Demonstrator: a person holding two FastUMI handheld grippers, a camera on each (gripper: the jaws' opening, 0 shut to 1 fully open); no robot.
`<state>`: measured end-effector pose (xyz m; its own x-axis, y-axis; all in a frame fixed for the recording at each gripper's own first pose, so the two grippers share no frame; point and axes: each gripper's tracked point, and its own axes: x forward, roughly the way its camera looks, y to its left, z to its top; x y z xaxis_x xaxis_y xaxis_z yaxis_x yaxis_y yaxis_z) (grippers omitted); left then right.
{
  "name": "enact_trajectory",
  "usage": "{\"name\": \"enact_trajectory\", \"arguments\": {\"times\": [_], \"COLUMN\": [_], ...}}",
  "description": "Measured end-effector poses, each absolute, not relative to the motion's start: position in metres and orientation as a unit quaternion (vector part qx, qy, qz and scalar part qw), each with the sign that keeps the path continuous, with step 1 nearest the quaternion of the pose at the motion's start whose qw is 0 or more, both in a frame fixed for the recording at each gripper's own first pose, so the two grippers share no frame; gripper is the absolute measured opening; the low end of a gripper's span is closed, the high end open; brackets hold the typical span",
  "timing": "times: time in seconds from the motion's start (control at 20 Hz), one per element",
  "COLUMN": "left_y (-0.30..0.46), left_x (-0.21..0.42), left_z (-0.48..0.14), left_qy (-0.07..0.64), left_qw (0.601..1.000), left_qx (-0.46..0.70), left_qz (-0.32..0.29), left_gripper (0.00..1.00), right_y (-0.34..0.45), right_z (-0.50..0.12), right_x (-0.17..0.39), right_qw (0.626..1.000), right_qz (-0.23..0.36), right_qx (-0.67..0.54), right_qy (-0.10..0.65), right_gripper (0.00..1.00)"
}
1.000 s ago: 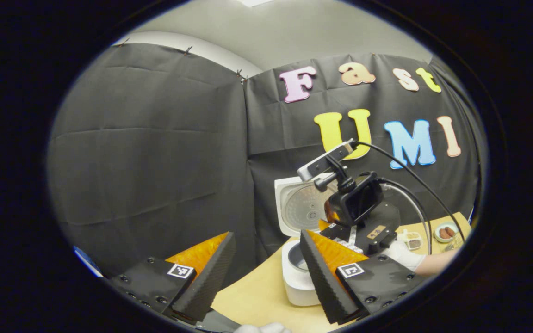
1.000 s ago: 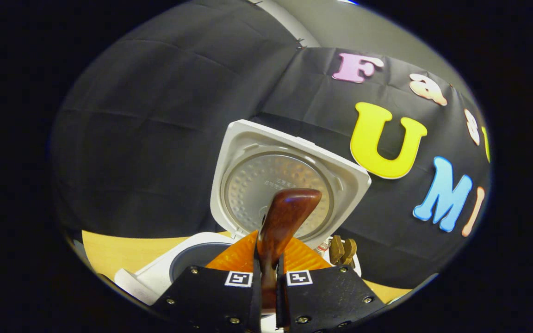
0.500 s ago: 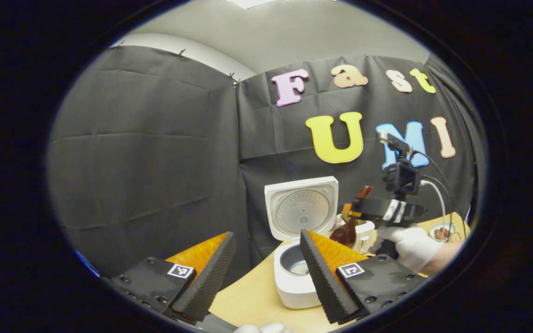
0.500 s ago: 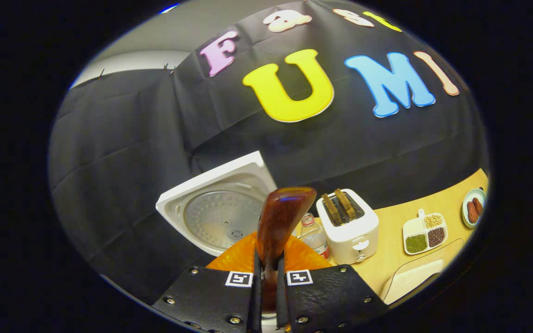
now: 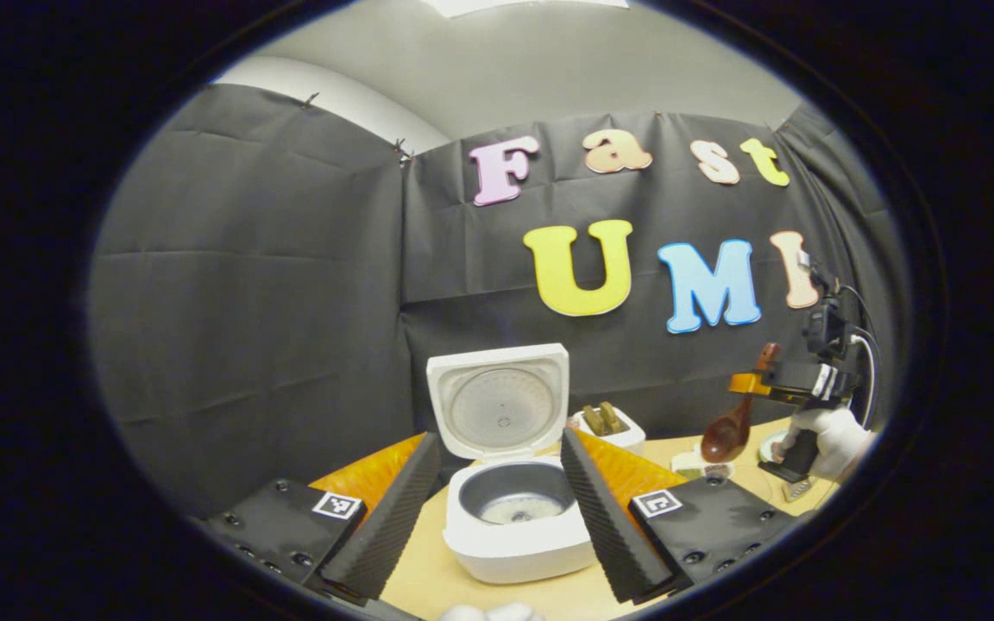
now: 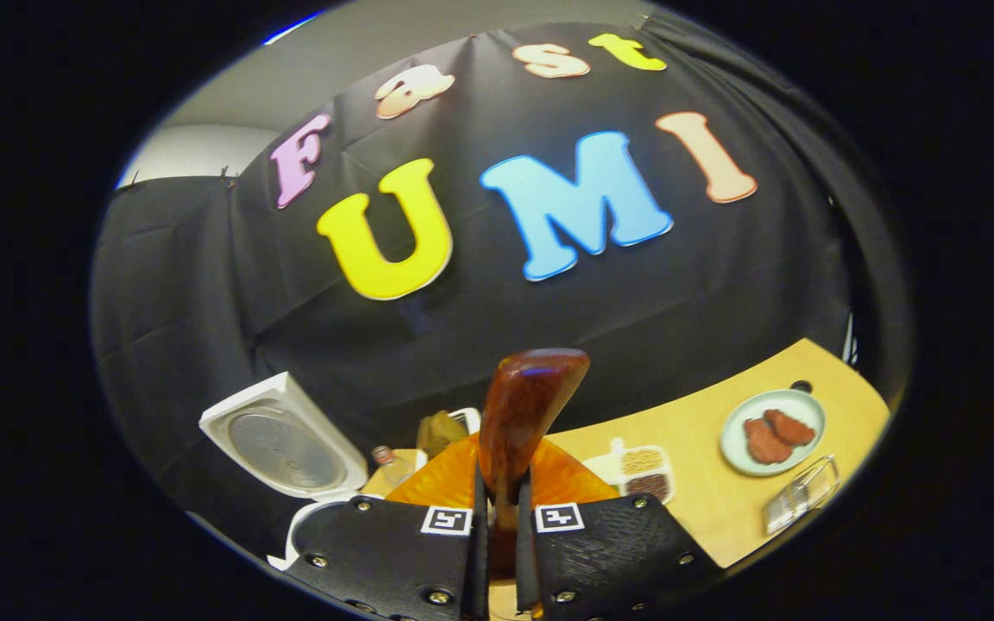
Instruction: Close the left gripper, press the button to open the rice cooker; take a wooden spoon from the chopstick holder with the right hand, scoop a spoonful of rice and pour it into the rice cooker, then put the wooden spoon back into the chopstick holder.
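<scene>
Rice cooker [image 5: 516, 509] stands on the wooden table [image 5: 428, 569] with its lid [image 5: 499, 401] raised upright, and the pot inside is open to above, with a thin layer of rice at the bottom. In the left gripper view the cooker sits between the two fingers of the left gripper [image 5: 497, 500], but further away, not touched by them; these fingers stand wide apart and hold nothing. Free table surface is in front of the cooker and to its left side, up to the table edge near the black wall.

To the right, well apart from the cooker, the right gripper [image 5: 751, 385] is held in a gloved hand [image 5: 833, 431] above the table. Its fingers are pressed together on the handle of the wooden spoon [image 5: 726, 435], whose bowl hangs downward over the small dishes. In the right gripper view the spoon handle stands up between the closed fingers of the right gripper [image 6: 497, 535].

A toaster [image 5: 607, 424] stands behind the cooker, partly covered by the left gripper's finger. In the right gripper view a plate [image 6: 771, 431] with reddish food lies near the far right table edge, and beside it a clear container [image 6: 799, 504] that I cannot identify. The divided dish [image 6: 642, 470] is partly hidden behind the gripper. If the spoon bowl holds anything cannot be seen
</scene>
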<state>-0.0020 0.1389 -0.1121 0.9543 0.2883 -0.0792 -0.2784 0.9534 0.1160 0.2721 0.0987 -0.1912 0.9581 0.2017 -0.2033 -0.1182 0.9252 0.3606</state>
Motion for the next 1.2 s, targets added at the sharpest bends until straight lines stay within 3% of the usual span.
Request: {"name": "enact_trajectory", "arguments": {"times": [0.3, 0.45, 0.9, 1.2], "left_y": [0.089, 0.070, 0.036, 0.032], "left_x": [0.007, 0.010, 0.011, 0.004], "left_z": [-0.095, -0.089, -0.078, -0.086], "left_qy": [0.034, 0.033, 0.033, 0.045], "left_qw": [0.992, 0.992, 0.992, 0.991], "left_qx": [0.051, 0.058, 0.082, 0.079], "left_qz": [0.111, 0.104, 0.095, 0.096], "left_gripper": [0.98, 0.99, 1.00, 0.95], "right_y": [-0.082, -0.136, -0.138, -0.140], "right_z": [-0.237, -0.258, -0.326, -0.368], "right_x": [0.264, 0.250, 0.250, 0.243], "right_qw": [0.972, 0.967, 0.958, 0.950], "right_qz": [-0.060, -0.101, -0.105, -0.111], "right_qx": [0.188, 0.192, 0.182, 0.171], "right_qy": [0.127, 0.137, 0.195, 0.237], "right_gripper": [0.13, 0.13, 0.12, 0.12]}}
